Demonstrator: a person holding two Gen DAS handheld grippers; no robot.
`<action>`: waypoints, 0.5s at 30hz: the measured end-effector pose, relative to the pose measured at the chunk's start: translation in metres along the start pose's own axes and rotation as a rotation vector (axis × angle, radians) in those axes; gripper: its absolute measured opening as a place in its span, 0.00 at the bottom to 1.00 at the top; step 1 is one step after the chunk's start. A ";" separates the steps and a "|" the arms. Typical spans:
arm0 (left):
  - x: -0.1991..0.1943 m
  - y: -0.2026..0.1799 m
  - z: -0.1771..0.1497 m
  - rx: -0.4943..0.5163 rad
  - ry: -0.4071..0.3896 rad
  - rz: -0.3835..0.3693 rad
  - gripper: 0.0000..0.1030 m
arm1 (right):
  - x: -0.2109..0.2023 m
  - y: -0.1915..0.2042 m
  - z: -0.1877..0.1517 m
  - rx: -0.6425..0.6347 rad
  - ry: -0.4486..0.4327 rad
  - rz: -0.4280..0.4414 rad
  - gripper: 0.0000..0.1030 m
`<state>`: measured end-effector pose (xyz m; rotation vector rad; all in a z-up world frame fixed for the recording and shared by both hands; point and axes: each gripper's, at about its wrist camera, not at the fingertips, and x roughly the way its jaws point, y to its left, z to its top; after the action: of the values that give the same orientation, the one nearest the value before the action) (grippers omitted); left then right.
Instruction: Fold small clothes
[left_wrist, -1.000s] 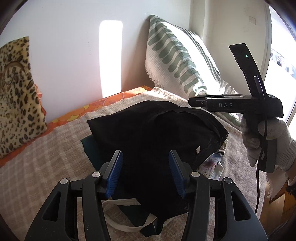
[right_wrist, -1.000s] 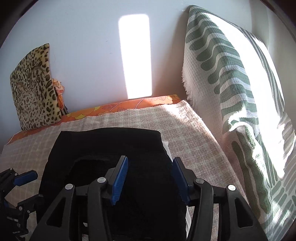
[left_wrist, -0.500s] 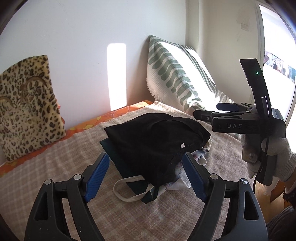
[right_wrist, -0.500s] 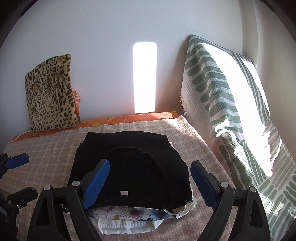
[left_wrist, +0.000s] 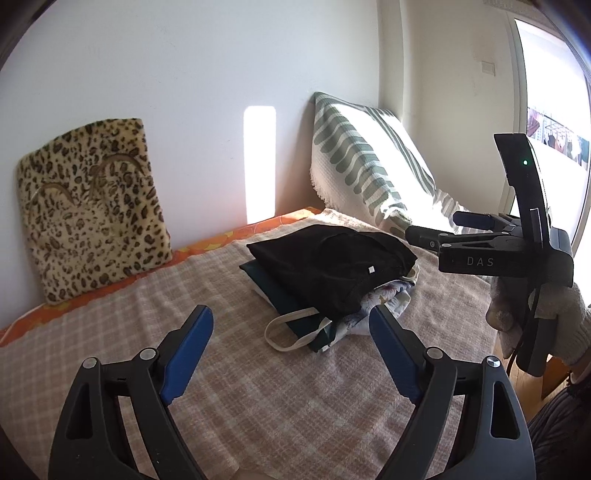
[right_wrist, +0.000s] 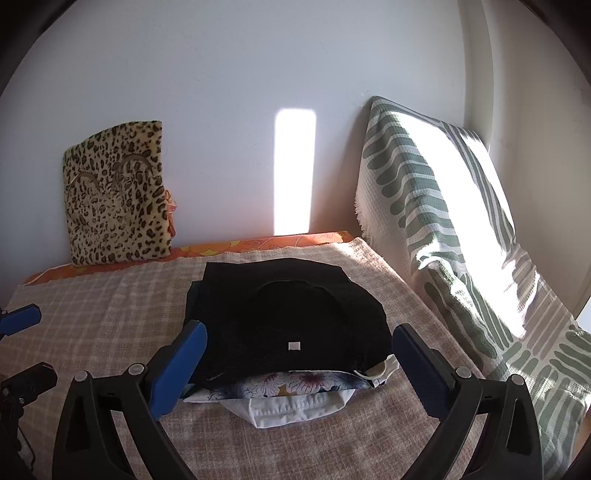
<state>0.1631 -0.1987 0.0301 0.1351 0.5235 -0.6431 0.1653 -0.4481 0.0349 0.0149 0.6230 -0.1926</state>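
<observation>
Here both grippers gape empty before the folded black garment (right_wrist: 288, 317).

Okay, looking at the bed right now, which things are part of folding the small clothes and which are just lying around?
Part of the job:
folded black garment on top of the pile
floral-print cloth under it
white cloth at the bottom
dark green garment
left tongs, open
right tongs, open

Lying about:
leopard-print cushion
green-striped pillow
checked bed cover

Leopard-print cushion (left_wrist: 92, 206) propped upright against the white wall (left_wrist: 184, 66), green-and-white striped pillow (right_wrist: 436, 206) leaning in the sunlit corner, beige checked blanket (left_wrist: 258, 387) over an orange floral sheet (right_wrist: 258, 244), bright window (left_wrist: 550, 122) at the right edge
</observation>
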 end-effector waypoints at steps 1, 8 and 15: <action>-0.006 0.001 -0.002 0.000 -0.009 0.007 0.91 | -0.005 0.004 -0.002 -0.005 -0.004 0.001 1.00; -0.030 0.016 -0.012 -0.033 -0.015 0.045 0.99 | -0.033 0.025 -0.018 0.020 -0.018 0.039 1.00; -0.035 0.028 -0.027 -0.063 -0.003 0.072 0.99 | -0.038 0.035 -0.034 0.053 -0.022 0.044 1.00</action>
<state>0.1450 -0.1497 0.0235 0.0932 0.5335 -0.5561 0.1220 -0.4044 0.0273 0.0777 0.5953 -0.1669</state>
